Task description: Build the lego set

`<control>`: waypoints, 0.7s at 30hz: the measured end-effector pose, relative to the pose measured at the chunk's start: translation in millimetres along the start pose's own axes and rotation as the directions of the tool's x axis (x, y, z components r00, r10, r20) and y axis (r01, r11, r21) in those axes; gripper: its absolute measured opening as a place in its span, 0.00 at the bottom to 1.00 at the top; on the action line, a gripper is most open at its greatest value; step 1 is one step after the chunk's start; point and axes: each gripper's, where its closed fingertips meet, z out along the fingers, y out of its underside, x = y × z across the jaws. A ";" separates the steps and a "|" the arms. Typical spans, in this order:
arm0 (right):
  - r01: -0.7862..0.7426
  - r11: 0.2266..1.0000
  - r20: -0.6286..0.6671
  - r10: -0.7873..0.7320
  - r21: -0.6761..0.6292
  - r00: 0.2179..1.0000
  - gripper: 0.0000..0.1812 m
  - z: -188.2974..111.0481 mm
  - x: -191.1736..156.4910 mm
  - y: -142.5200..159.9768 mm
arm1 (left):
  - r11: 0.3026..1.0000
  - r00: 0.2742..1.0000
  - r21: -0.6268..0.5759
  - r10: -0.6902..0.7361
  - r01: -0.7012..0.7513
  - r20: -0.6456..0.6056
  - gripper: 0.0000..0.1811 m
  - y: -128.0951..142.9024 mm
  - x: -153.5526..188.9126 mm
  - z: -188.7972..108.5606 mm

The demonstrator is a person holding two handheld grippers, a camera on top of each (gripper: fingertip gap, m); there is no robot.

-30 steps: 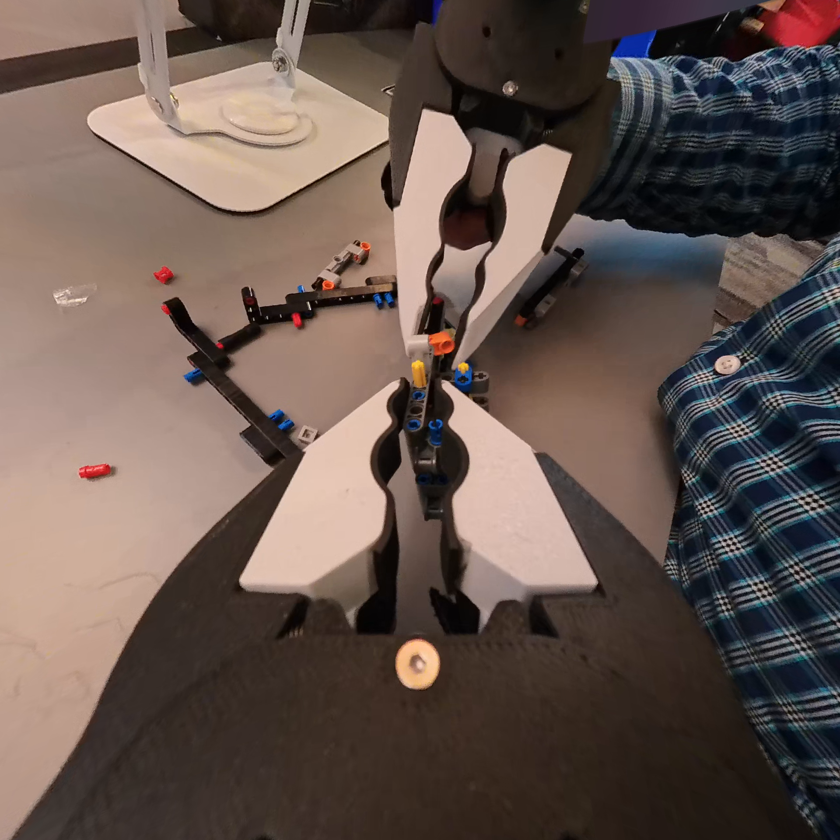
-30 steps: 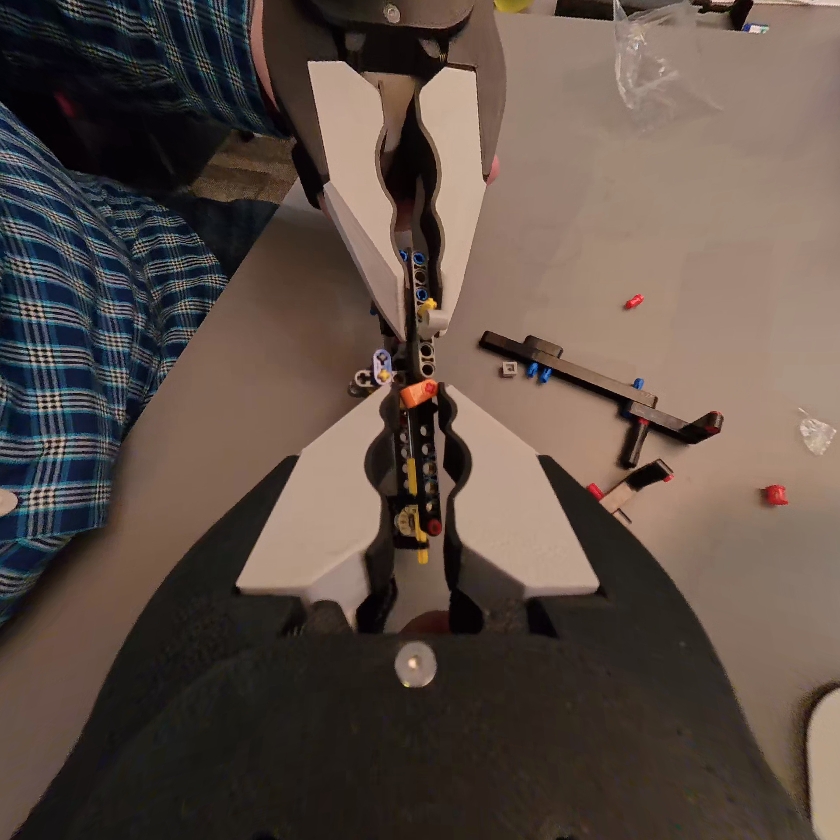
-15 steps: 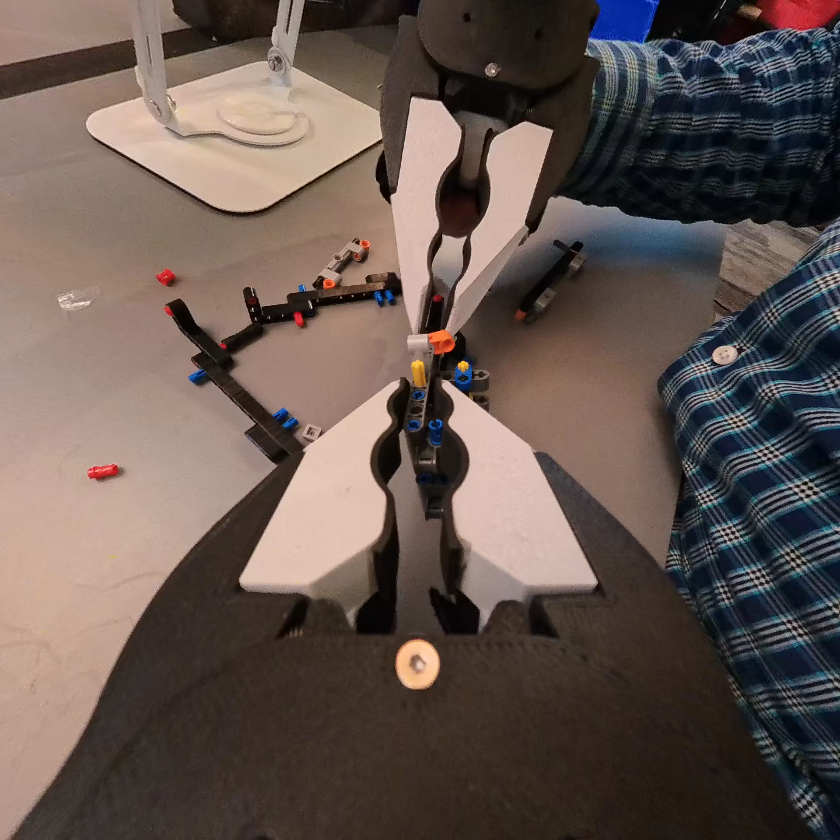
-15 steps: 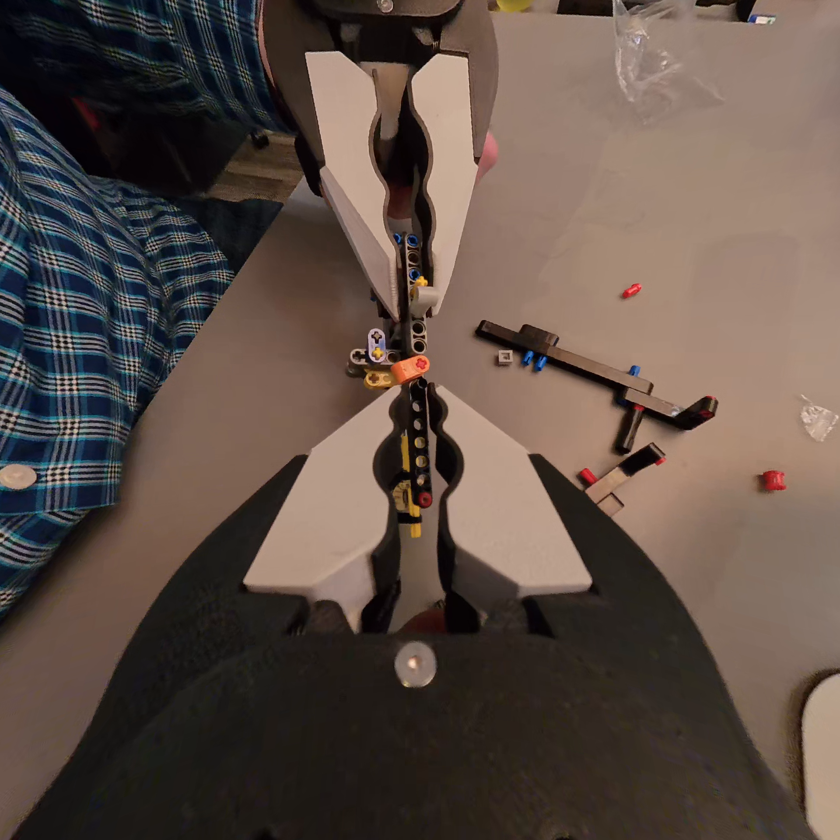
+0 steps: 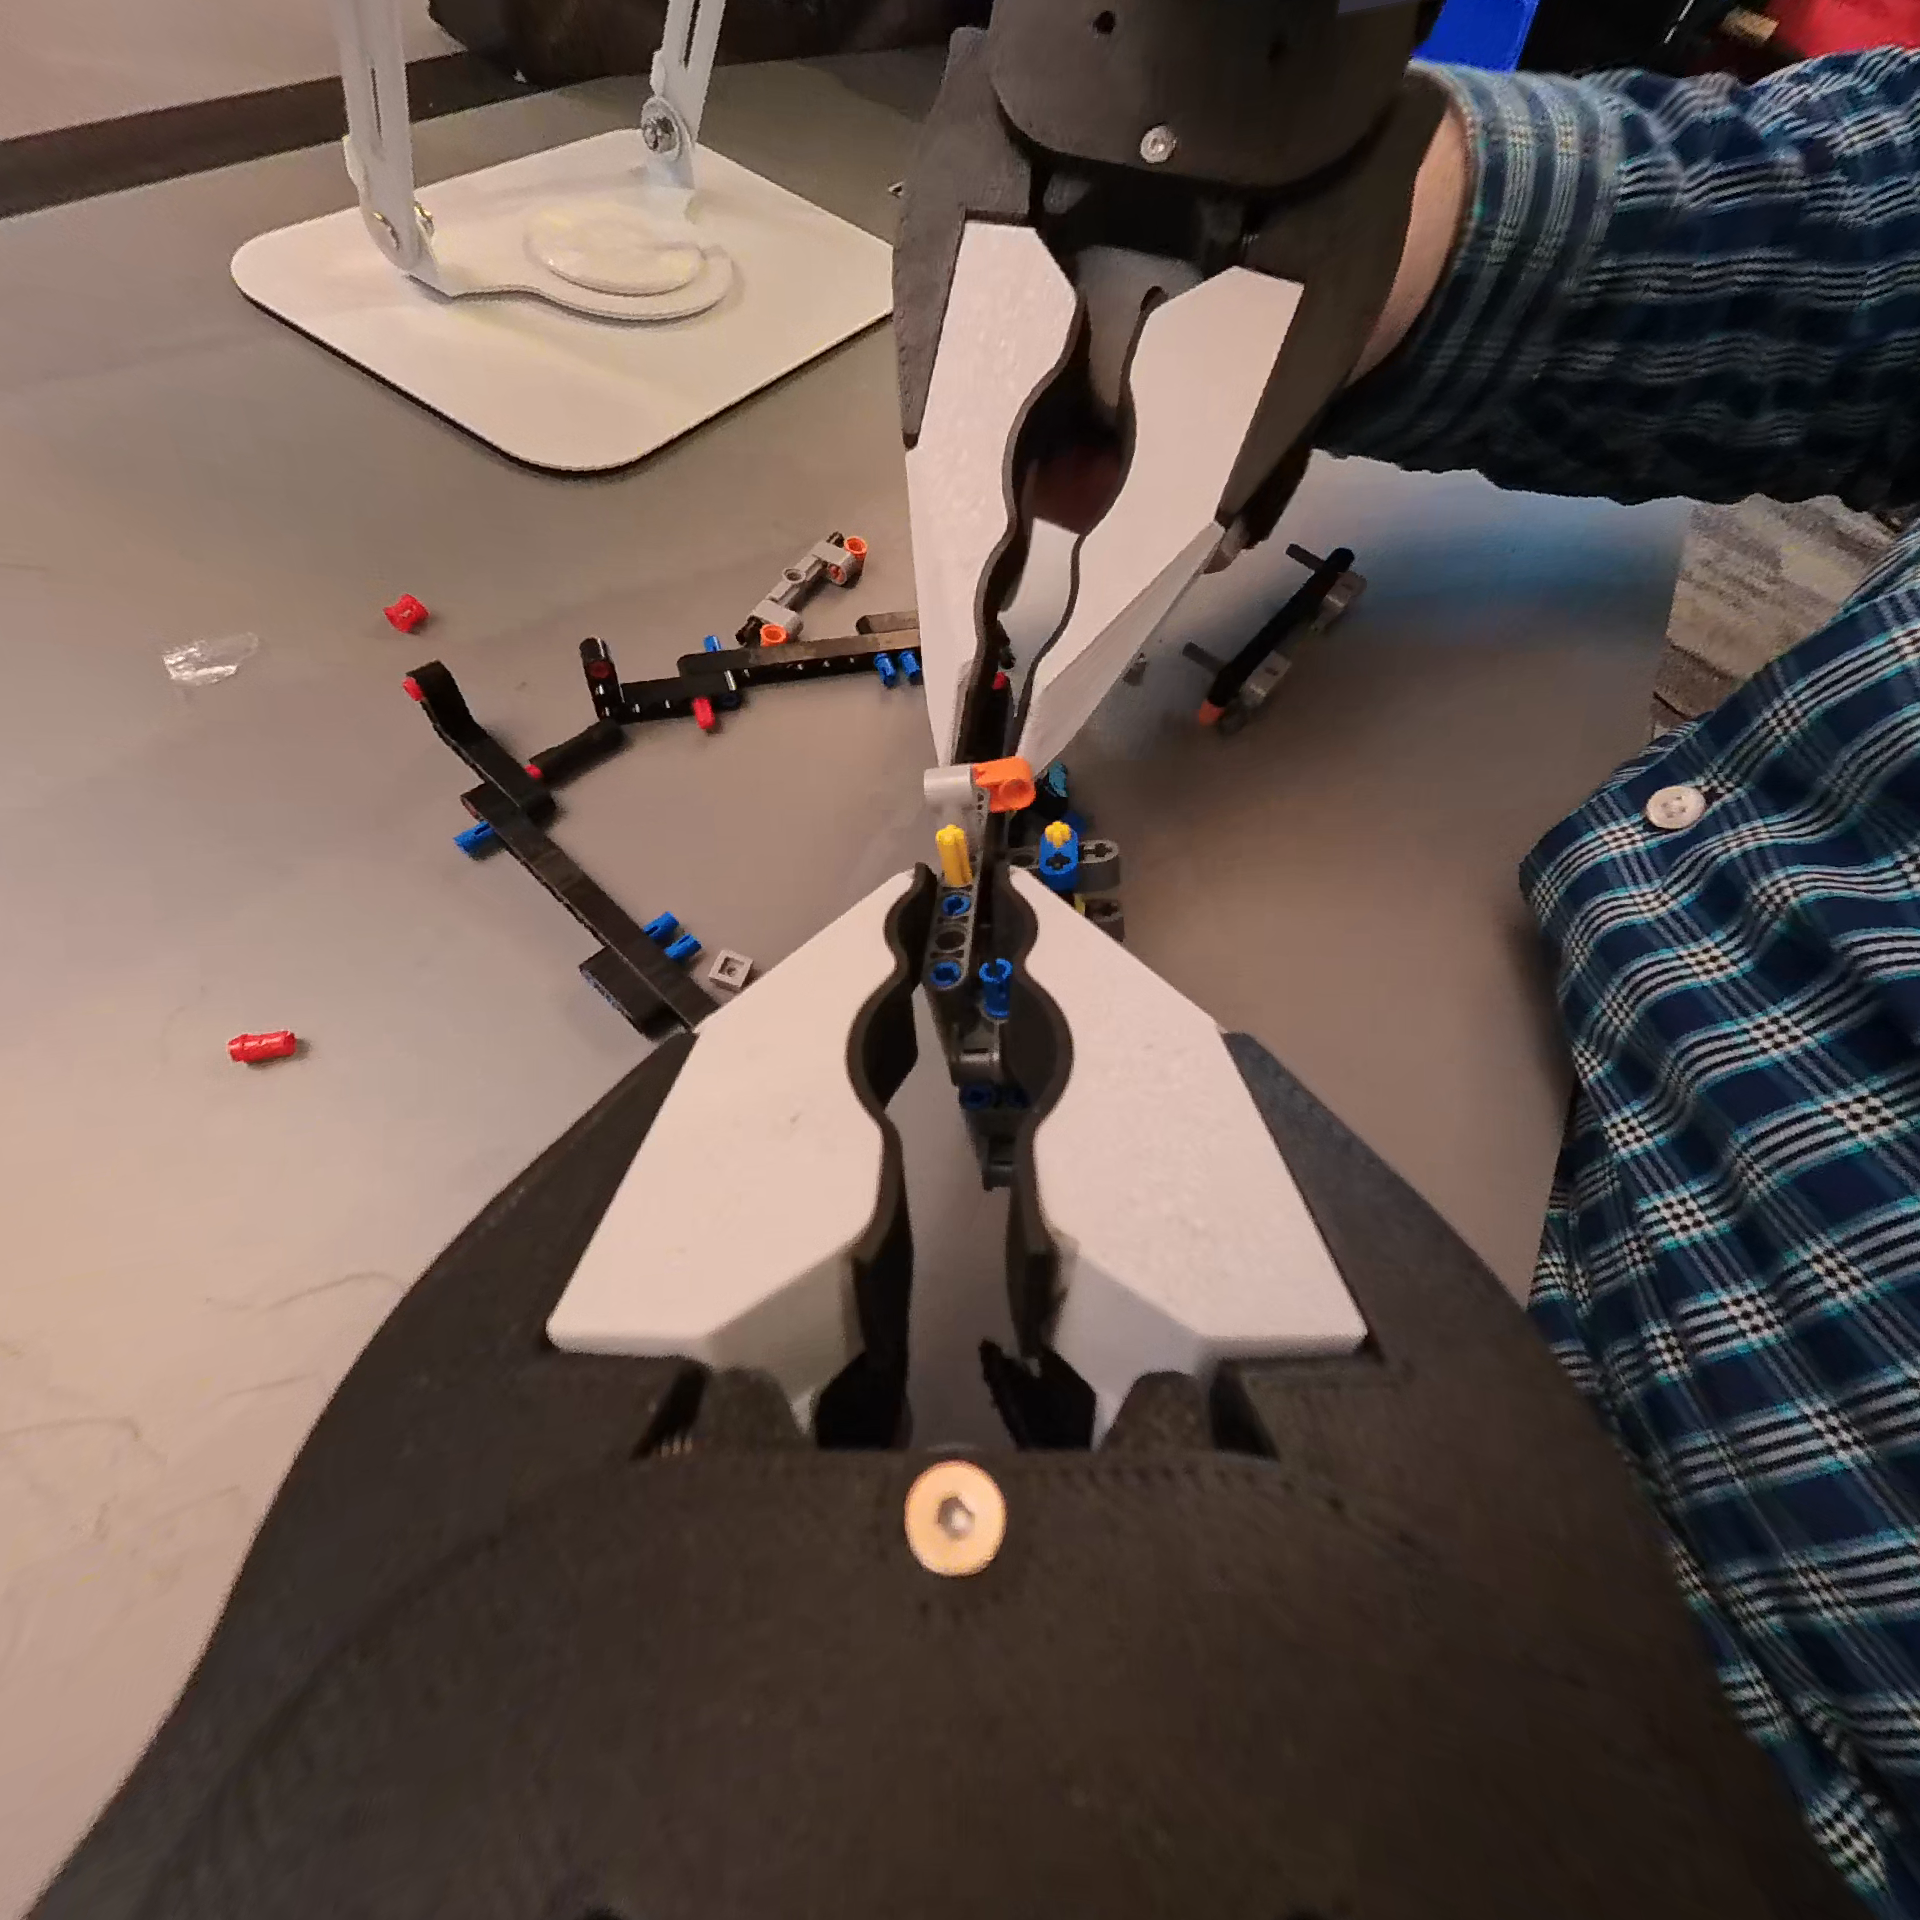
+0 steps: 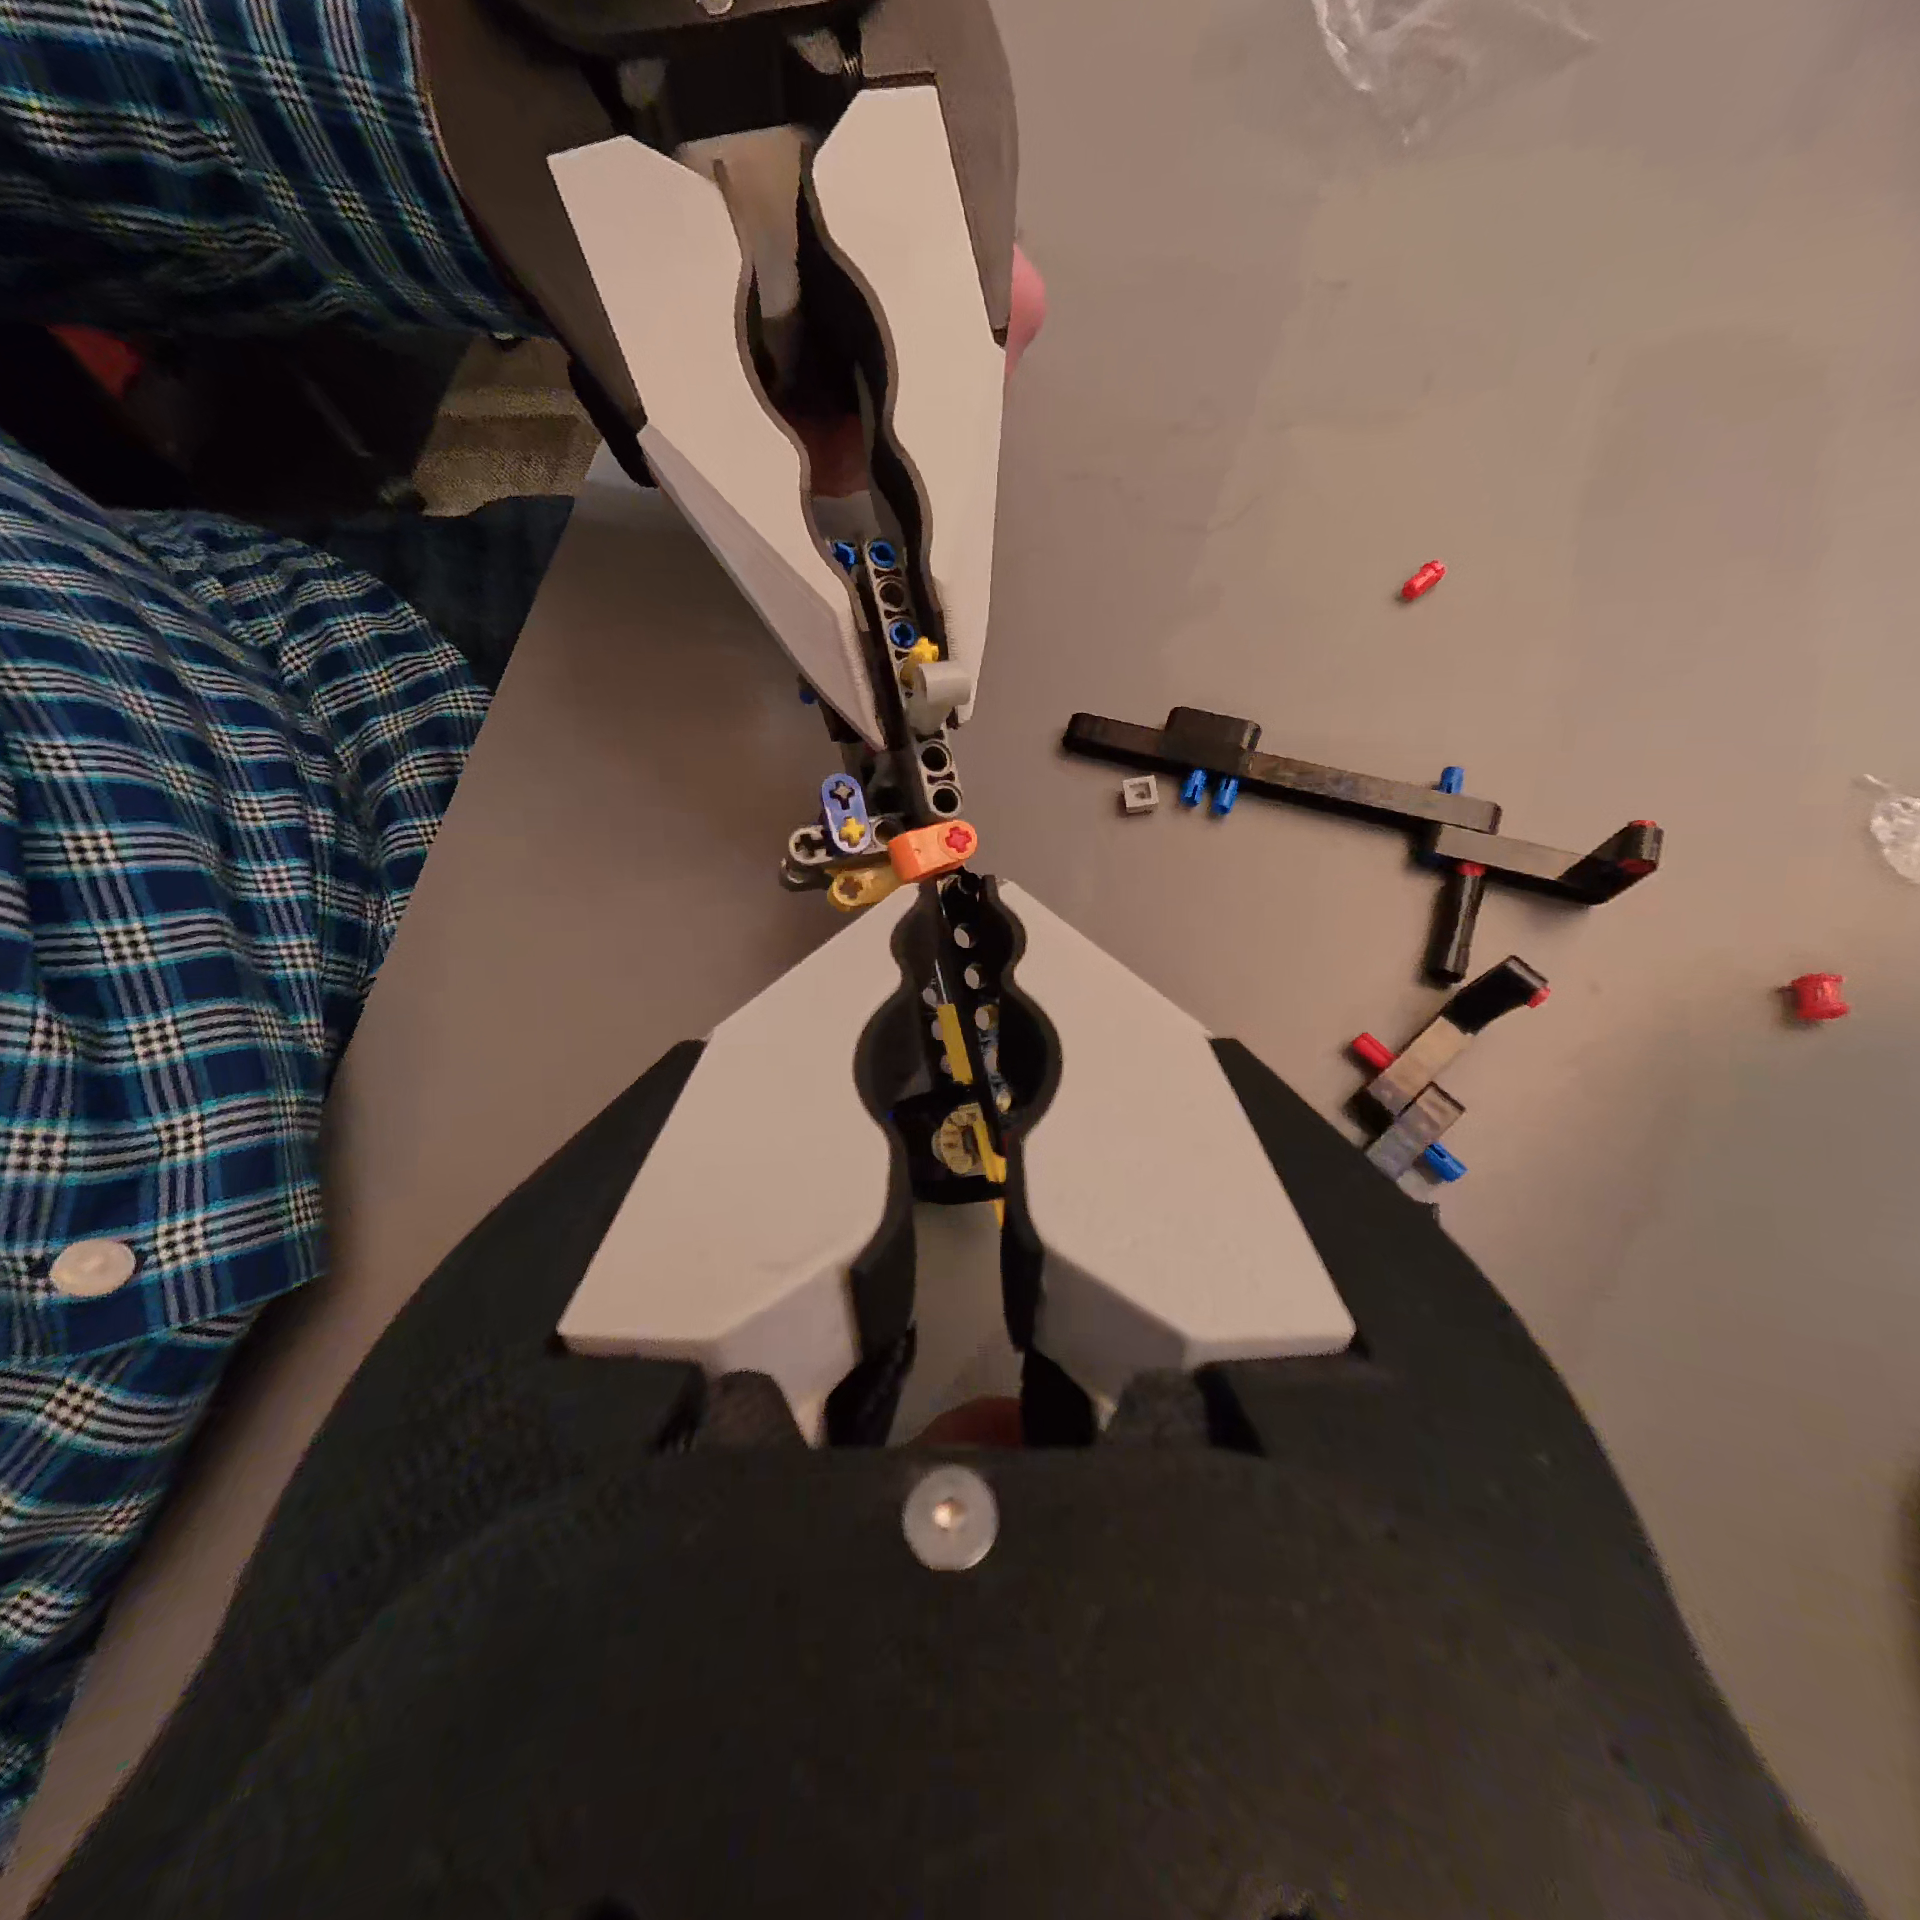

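Note:
My left gripper (image 5: 966, 883) is shut on a dark grey lego beam (image 5: 961, 966) with blue pins and a yellow pin at its far end. My right gripper (image 6: 951, 894) is shut on a black lego beam (image 6: 966, 977) that carries a yellow axle, a small gear and an orange connector (image 6: 935, 847) at its tip. The two grippers face each other tip to tip above the table. The orange connector (image 5: 1003, 784) and a light grey connector (image 5: 951, 784) sit where the two beams meet. The left gripper shows at the top of the right wrist view (image 6: 914, 727).
A small cluster of blue, yellow and grey pieces (image 6: 842, 842) lies under the meeting point. Black beam assemblies (image 5: 561, 831) (image 6: 1351, 800), red pins (image 5: 260, 1044) and a white stand base (image 5: 561, 312) lie on the grey table. The table edge and a plaid-sleeved person are beside the grippers. Less than 4 cm separates the two grippers' tips.
The right gripper drew back a little, then came in again. Its orange connector has shifted slightly left, over the left beam's yellow pin. Both grips are unchanged.

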 end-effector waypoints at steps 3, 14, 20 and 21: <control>-0.006 1.000 -0.012 0.005 -0.006 1.000 0.02 0.3 0.7 -0.1 | 1.000 1.000 -0.001 0.003 -0.003 0.002 0.05 0.1 -0.2 0.0; 0.048 0.997 0.002 -0.048 0.066 0.999 0.02 -8.3 -0.6 -1.9 | 0.999 0.999 -0.002 0.054 -0.054 0.000 0.05 -2.1 3.6 1.0; 0.100 0.992 0.017 -0.102 0.070 0.995 0.02 -6.5 -4.4 -0.7 | 0.997 0.997 -0.002 0.082 -0.082 -0.001 0.05 -2.4 5.6 0.8; 0.104 0.992 0.019 -0.105 0.075 0.994 0.01 -6.2 -4.6 -1.0 | 0.996 0.996 -0.002 0.084 -0.084 -0.003 0.05 -2.2 5.7 0.4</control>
